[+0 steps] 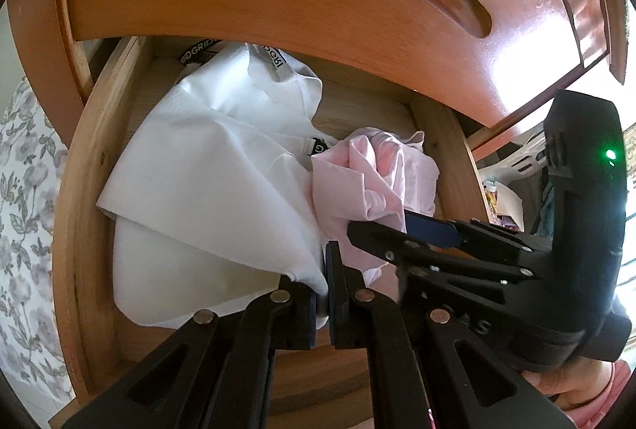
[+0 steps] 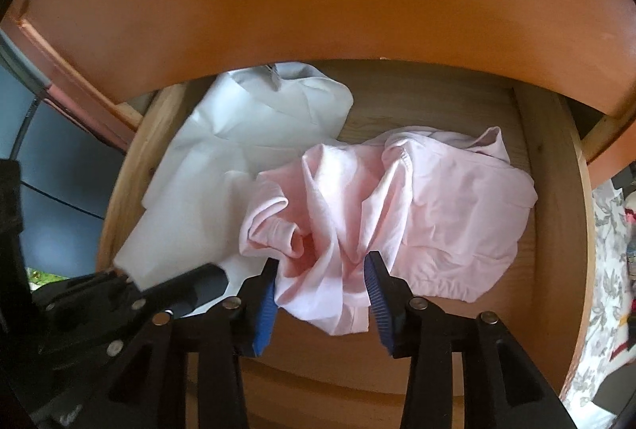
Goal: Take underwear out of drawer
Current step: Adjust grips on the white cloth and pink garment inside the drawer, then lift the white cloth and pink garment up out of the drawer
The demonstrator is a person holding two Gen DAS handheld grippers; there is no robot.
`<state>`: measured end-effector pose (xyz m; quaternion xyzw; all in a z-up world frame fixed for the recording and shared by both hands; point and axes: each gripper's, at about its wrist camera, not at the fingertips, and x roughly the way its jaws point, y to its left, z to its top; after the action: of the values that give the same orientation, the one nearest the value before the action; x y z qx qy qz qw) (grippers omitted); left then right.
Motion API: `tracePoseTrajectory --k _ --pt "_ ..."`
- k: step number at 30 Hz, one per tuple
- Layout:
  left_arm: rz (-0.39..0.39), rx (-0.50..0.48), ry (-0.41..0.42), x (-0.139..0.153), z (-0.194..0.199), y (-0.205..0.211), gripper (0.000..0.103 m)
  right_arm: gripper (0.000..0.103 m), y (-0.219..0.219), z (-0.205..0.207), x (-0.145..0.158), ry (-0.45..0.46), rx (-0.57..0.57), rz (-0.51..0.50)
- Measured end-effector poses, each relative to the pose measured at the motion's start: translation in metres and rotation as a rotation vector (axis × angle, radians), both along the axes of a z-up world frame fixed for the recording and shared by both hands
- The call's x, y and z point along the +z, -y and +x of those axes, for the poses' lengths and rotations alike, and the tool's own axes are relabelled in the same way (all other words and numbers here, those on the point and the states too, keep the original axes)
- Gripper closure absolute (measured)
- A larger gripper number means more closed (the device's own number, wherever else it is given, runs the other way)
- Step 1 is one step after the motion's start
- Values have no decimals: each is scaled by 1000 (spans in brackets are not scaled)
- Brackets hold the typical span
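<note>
Two garments [image 2: 417,198] side by side in drawer [image 2: 556,190]

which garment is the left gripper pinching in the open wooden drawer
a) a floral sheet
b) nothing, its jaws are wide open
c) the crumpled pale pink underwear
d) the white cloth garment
d: the left gripper is shut on an edge of the white cloth garment, while the crumpled pale pink underwear lies between the open pads of the right gripper in the wooden drawer.
</note>
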<state>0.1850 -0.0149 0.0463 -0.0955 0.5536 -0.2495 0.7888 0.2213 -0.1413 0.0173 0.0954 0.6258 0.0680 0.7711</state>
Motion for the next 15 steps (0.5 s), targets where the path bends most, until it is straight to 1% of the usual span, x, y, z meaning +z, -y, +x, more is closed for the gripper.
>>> tracePoseTrajectory --k 2,4,5,7,8,11,15 --pt "-1 -1 -3 0 -1 -2 99 59 -1 1 -3 -7 -5 -9" --pt "-2 -1 -5 -1 0 -2 99 63 -1 2 -3 -6 -13 3" --pt "-4 -1 -6 -1 0 -2 99 68 -2 3 -3 1 -15 5" --pt "-6 0 -7 -1 0 -3 99 81 -1 0 -1 15 -11 -3" --pt "-8 1 -8 -1 0 -3 99 91 2 -3 1 25 -21 8" --pt "-20 24 -9 -2 -1 -6 99 96 18 -12 6 44 -51 38" --pt "-48 52 8 1 -3 -11 99 98 34 -26 16 82 -77 64"
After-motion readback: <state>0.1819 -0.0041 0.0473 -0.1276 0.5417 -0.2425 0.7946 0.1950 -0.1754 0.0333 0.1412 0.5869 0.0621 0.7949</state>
